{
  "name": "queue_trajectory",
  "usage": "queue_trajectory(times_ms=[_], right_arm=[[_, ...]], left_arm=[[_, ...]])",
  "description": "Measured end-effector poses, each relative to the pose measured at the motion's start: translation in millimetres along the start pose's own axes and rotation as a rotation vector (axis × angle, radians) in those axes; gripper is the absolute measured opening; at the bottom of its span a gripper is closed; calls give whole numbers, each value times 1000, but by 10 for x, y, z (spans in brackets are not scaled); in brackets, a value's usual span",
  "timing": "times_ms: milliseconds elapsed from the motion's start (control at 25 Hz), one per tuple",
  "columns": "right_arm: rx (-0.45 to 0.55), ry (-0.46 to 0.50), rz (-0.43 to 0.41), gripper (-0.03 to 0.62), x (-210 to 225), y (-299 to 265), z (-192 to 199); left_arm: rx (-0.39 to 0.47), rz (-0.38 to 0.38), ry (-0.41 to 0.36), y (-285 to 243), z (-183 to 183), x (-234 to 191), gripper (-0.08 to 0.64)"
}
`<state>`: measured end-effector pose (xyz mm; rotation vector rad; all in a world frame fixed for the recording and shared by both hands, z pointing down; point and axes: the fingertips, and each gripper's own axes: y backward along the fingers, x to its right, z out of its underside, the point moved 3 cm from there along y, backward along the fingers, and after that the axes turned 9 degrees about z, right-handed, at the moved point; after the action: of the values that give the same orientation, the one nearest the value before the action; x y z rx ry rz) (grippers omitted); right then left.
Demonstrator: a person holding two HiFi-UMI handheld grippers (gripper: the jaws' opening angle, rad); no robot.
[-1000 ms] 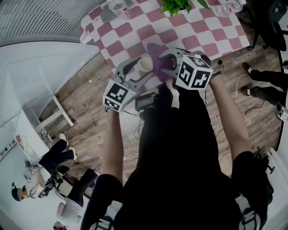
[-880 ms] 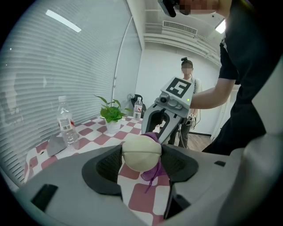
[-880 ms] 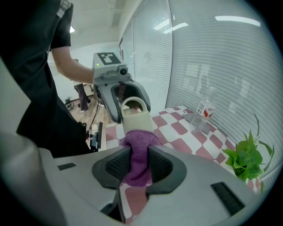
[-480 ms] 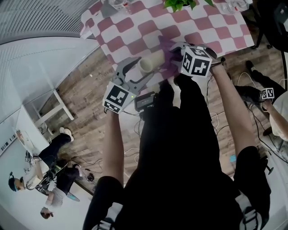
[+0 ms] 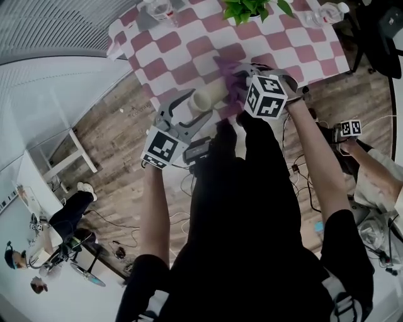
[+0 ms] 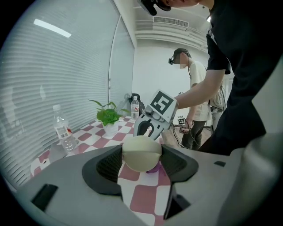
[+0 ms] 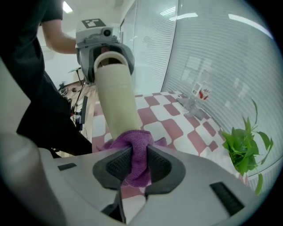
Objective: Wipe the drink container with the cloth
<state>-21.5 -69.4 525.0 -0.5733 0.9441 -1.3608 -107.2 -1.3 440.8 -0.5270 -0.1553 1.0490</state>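
Note:
A cream cylindrical drink container (image 5: 204, 99) lies level above the near edge of the checked table (image 5: 182, 44). My left gripper (image 5: 192, 107) is shut on its near end, with the rounded end (image 6: 141, 153) filling the gap between wide-set pads. My right gripper (image 7: 138, 165) is closing, and its pads press on a purple cloth (image 7: 137, 152). The cloth is bunched against the container's far part (image 7: 116, 97). In the head view the cloth (image 5: 230, 72) sits just right of the container, under the right gripper (image 5: 242, 78).
On the red-and-white checked table stand a potted green plant (image 5: 249, 7), a clear water bottle (image 5: 321, 14) and another clear bottle (image 5: 160, 7). A person holding a marker cube (image 5: 350, 127) stands at the right. Cables lie on the wooden floor (image 5: 113, 126).
The right gripper with the cloth has shifted a little along the container, away from the left gripper. A person with a marker cube has come into view at the right.

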Motion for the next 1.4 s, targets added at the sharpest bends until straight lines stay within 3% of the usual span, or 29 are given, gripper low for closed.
queue_trajectory(times_ms=[400,720,1000,1400], right_arm=[[267,-188,46,100,78,497,-641],[372,-258,84,98,85,737,-956],[420,-371,103,98,143,787,-981],[464,-705,114,94,381,427,-701]], left_arm=[[21,-1,8,-27,-16,-28,273],[27,9,-11,-33,-39,-16,273],[37,6,-28,-64,-69,30,274],[48,-13,-43,-96,-98,49,275]])
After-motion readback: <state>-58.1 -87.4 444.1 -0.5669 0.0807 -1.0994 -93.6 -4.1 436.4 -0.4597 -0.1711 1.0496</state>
